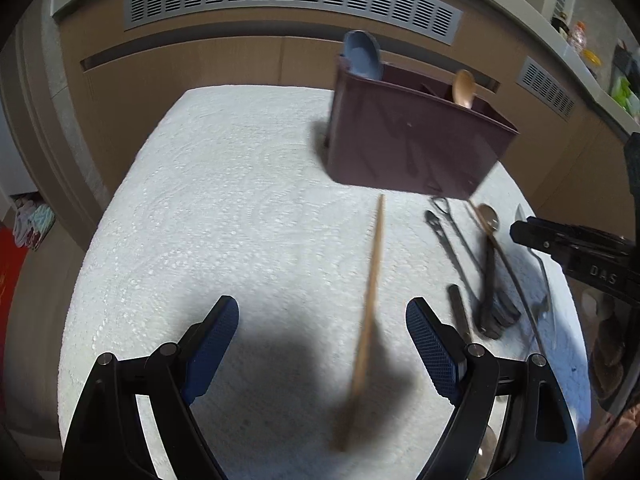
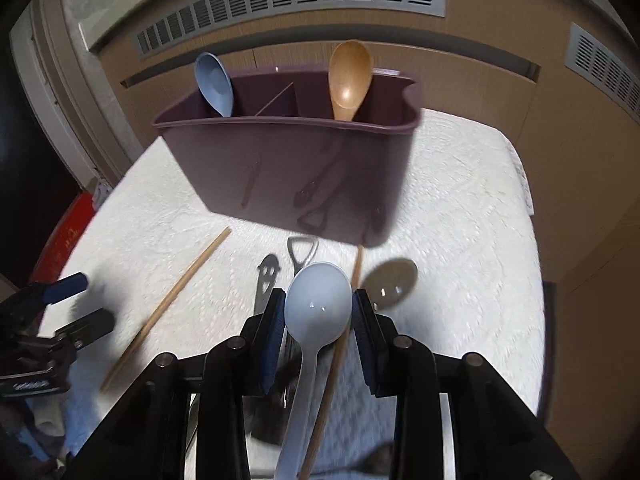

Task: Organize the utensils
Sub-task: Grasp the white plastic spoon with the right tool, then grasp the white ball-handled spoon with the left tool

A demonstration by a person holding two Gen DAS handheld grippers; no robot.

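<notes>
Black linkage arms and blue ribbed pads are filling the bottom of the right wrist view, where the right hand-held gripper (image 2: 319, 300) is pinching a glossy white plastic spoon (image 2: 318, 302) by the sides of its round bowl; its slim handle is running down between the arms to the bottom edge. A thin wooden stick (image 2: 334, 360) is lying just right of that handle, and flat grey metal tools (image 2: 267, 280) are showing behind the left pad, one with a looped end.

In the upper middle of that frame, a dark plum plastic caddy (image 2: 288, 168) with smooth, shiny walls and inner dividers is standing on the counter (image 2: 460, 220), which is wearing a white embossed cloth. A pale blue spoon (image 2: 214, 84) is leaning upright in its left compartment, and a rounded wooden spoon (image 2: 349, 76) is standing in its right one.

At the bottom of the left wrist view, the left hand-held gripper (image 1: 322, 334) is hanging wide apart over the cloth with nothing between its mesh-textured blue pads. A straight wooden chopstick (image 1: 372, 300) is lying on the cloth below and between them, slanting toward the caddy. To the right of that frame, a loose cluster of dark metal utensils (image 1: 488, 276) and a long-handled wooden spoon (image 1: 489, 216) is resting on the cloth.
</notes>
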